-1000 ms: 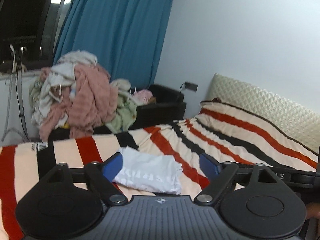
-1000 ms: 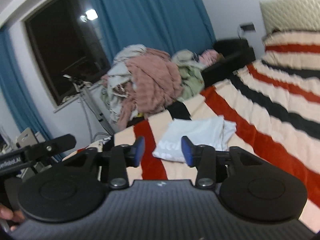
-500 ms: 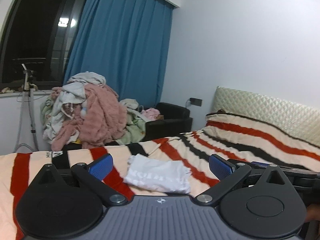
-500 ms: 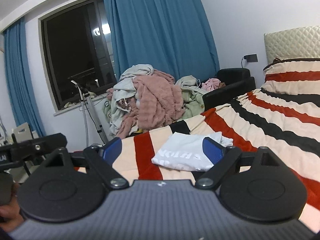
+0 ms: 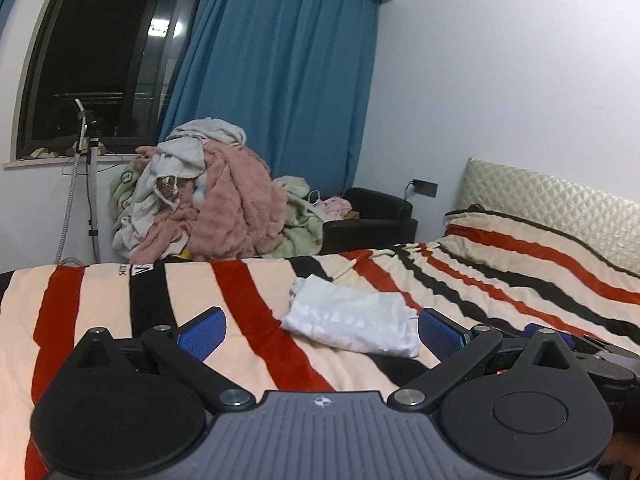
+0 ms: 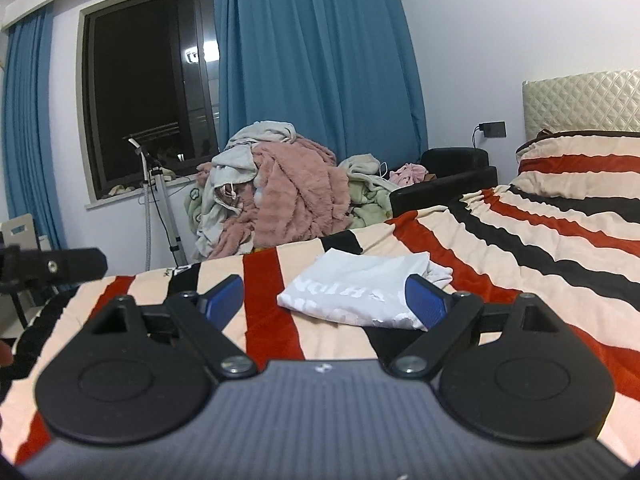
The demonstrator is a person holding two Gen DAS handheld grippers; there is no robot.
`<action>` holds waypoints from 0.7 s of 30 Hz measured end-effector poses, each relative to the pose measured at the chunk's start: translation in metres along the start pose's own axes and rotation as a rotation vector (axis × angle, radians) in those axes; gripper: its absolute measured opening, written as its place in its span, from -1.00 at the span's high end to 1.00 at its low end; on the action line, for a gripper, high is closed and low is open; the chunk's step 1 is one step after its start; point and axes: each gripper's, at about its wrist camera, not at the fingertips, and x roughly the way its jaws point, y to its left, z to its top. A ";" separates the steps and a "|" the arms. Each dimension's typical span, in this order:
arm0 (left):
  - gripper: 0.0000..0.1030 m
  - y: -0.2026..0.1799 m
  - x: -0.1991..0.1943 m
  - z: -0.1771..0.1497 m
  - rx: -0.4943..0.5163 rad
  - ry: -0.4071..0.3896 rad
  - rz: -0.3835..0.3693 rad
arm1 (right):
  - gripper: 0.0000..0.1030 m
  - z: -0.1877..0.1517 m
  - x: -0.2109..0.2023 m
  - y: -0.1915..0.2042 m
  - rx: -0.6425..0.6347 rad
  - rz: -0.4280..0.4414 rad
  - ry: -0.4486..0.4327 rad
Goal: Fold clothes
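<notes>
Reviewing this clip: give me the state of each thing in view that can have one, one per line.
White garment: folded, lying flat on the striped bedspread, nothing gripping it.
Left claw: open, empty, jaws just finished widening.
Right claw: open, empty, jaws just widened.
Clothes pile: heaped, unfolded, beyond the bed.
Curtain: drawn aside, window uncovered and dark.

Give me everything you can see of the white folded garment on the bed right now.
The white garment looks like thin cotton, folded into a rough rectangle with faded lettering across its top face, unreadable from here. A looser bunched end sticks out on the side toward the headboard. It lies flat on the striped blanket, across a red and a cream stripe. Nothing grips it: both tongs stand open, short of it.
</notes>
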 end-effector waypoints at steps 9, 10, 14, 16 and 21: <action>-0.99 0.006 0.011 -0.015 0.014 0.030 0.048 | -0.72 -0.010 0.006 0.005 -0.031 -0.010 0.011; -0.99 0.005 0.012 -0.015 0.017 0.030 0.050 | -0.72 -0.011 0.007 0.004 -0.029 -0.011 0.014; -0.99 0.004 0.012 -0.014 0.020 0.029 0.059 | -0.72 -0.012 0.008 0.005 -0.028 -0.020 0.027; -0.99 0.005 0.011 -0.012 0.012 0.030 0.061 | -0.72 -0.012 0.008 0.005 -0.029 -0.023 0.030; -0.99 0.003 0.008 -0.012 0.014 0.020 0.075 | -0.72 -0.012 0.009 0.006 -0.035 -0.022 0.036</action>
